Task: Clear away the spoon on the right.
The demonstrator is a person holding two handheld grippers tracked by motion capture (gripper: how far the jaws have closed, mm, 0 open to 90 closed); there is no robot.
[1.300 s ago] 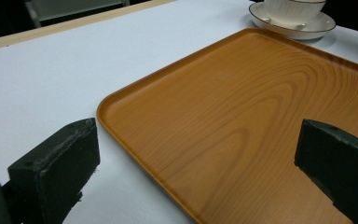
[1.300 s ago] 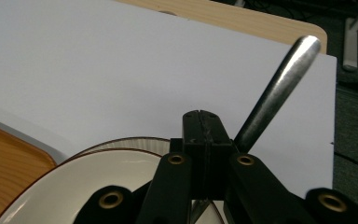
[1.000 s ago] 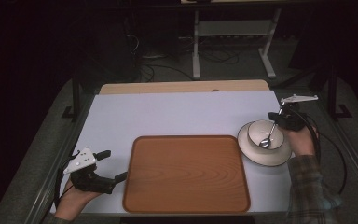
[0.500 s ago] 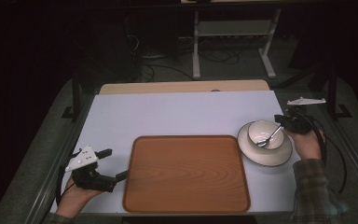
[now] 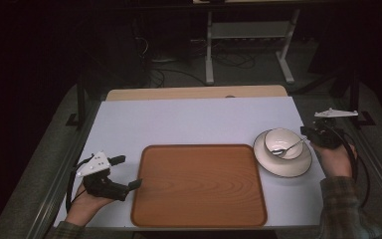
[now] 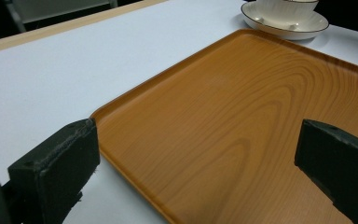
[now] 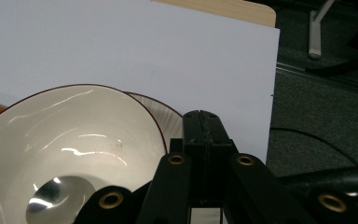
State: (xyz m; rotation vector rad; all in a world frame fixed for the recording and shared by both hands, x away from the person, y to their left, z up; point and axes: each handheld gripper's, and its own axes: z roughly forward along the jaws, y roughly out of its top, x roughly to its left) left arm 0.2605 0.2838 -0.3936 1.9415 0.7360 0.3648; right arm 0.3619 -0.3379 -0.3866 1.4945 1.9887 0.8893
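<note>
Spoon [image 5: 288,148] in the bowl [image 5: 282,143] reaches to my right claw [image 5: 309,137] from above, the pinch too small to read. Through my left claw [image 5: 127,173], jaws spread, the tray [image 6: 242,121] lies between them, its far side cut off. Through my right claw [image 7: 204,135], jaws pressed together on the handle, which they hide; the spoon's head gleams below-left.

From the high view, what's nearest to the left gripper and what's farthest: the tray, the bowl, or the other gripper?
Counting from the left gripper:
1. Tray, right beside it, mid-table.
2. Bowl, beyond the tray's far right corner, on a saucer.
3. Right gripper, at the right edge, shut on a spoon handle.
</note>
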